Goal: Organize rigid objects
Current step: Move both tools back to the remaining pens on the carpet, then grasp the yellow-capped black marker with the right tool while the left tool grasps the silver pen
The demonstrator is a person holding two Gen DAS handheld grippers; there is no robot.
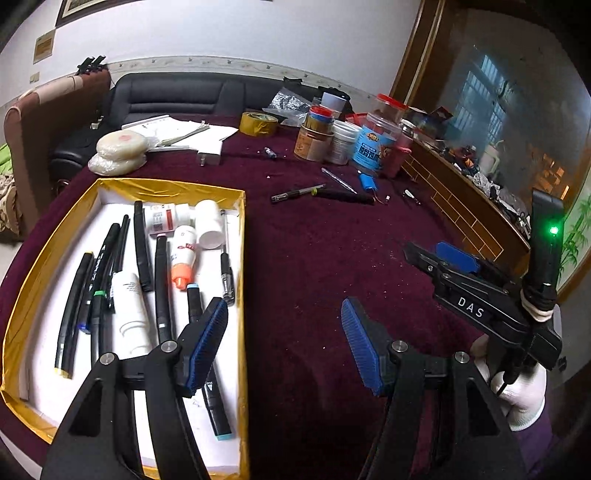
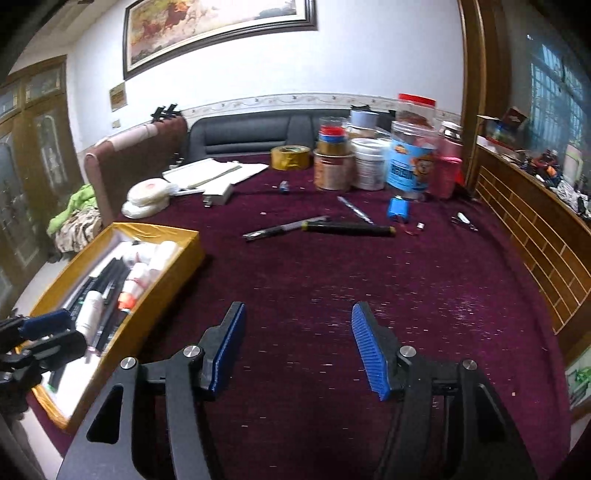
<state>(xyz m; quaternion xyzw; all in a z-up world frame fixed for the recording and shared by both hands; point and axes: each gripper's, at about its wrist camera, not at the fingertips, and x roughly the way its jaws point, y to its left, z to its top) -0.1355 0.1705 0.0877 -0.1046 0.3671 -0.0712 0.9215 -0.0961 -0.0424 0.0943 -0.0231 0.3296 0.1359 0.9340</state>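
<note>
Both grippers empty, jaws spread wide. Left gripper (image 1: pixel 284 343) hung over right edge of gold box (image 1: pixel 242 258), already filled with markers and bottles. Right gripper (image 2: pixel 299 347) hovered above bare maroon cloth (image 2: pixel 332 280). Black marker (image 2: pixel 347 228) lay well ahead of it, slightly right, long axis crosswise to fingers. Pen (image 2: pixel 284 228) just left of marker. Right gripper probably nearer; wrist turn likely unnecessary.

A lived-in home sitting room: a dark sofa (image 2: pixel 258 136) against the wall, a framed painting (image 2: pixel 218 29) above, and a cluttered maroon-clothed table (image 2: pixel 332 280).
</note>
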